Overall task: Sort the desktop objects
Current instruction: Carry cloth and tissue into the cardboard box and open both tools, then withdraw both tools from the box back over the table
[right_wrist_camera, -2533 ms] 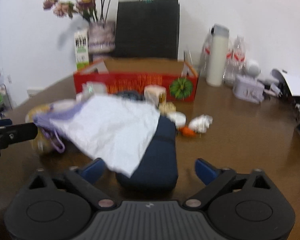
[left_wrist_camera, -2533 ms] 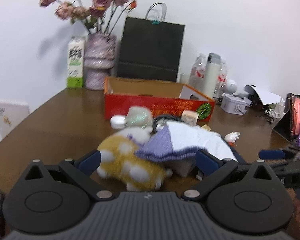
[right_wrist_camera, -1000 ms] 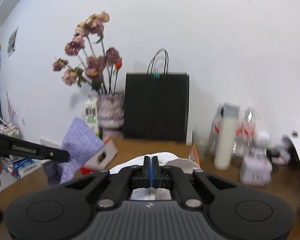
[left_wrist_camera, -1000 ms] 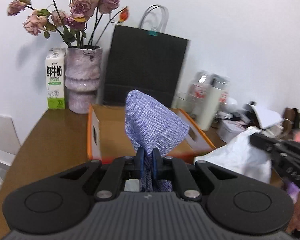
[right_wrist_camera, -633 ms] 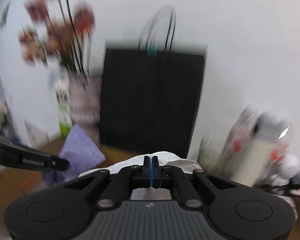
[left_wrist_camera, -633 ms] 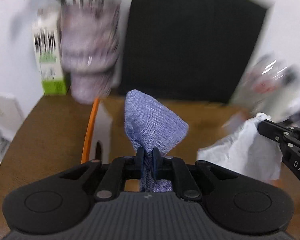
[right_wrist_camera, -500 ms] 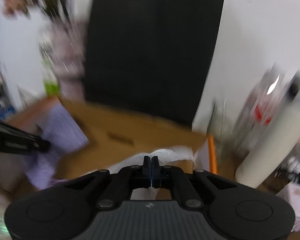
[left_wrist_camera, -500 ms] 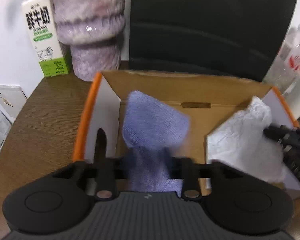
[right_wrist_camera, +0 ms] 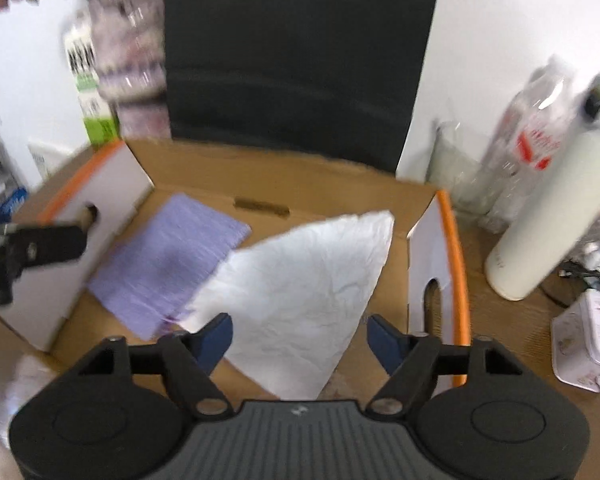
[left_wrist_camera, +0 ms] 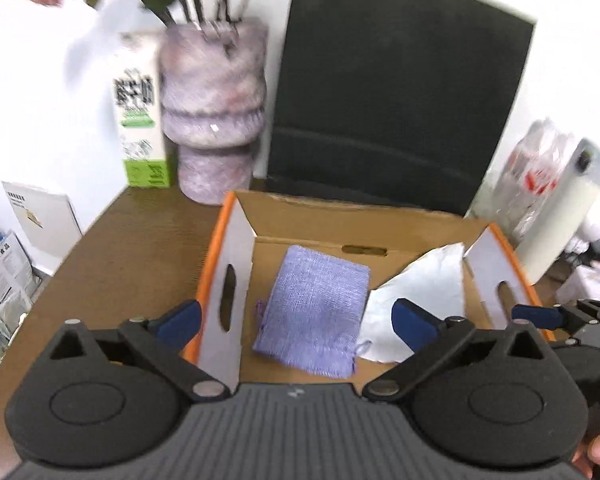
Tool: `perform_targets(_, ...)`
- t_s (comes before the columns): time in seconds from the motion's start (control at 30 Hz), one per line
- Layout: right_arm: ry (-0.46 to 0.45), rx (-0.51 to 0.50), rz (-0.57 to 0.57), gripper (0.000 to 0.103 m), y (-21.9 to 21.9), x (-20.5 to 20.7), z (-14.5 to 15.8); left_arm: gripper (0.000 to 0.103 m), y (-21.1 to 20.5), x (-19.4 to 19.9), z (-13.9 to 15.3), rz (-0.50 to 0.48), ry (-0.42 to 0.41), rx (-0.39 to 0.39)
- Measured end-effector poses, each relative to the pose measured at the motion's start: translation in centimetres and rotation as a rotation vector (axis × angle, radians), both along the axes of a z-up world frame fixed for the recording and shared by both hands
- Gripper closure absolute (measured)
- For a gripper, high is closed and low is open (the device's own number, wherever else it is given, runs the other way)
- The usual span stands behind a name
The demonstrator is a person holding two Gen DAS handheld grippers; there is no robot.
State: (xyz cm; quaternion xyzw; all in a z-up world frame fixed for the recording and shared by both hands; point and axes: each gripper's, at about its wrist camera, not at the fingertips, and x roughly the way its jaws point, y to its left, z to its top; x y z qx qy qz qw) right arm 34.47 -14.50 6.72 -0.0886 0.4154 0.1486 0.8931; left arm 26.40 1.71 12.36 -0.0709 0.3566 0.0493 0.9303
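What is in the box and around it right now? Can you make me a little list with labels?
box: cardboard box, orange rim, open top
inside left: purple cloth, lying flat
inside right: white cloth, leaning on the right wall
left tool: jaws opening, nothing pinched
right tool: jaws opening, white cloth between, not pinched
behind box: black bag, vase, milk carton

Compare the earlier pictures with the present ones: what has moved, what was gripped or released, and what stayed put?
Both cloths went from the desk pile into the cardboard box. The left gripper let go of the purple cloth, the right gripper of the white cloth; both sets of jaws are opening, gripping nothing. The black bag, vase and milk carton stayed put.
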Motion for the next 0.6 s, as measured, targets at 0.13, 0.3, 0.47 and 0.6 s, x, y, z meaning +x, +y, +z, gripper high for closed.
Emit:
perform_targets(0.13,-0.091,0.061,-0.041,0.010,-0.3,-4.3,3.0,0.000,-0.7,-4.0,1.0,-0.002,0.006,0.054)
perform_targets(0.3,-0.154,0.144,-0.078,0.009,-1.6,-11.2,4.3,0.000,-1.4,-11.3,1.0,-0.064,-0.051,0.048)
perform_targets(0.47,-0.220,0.189,-0.123,0.007,-3.2,-19.5,3.3,0.000,-2.1,-19.3,-0.9,-0.125,-0.135,0.023)
perform_targets(0.6,-0.254,0.224,-0.136,0.004,-4.2,-26.5,1.1,0.000,-2.2,-24.7,-3.5,-0.169,-0.164,0.001)
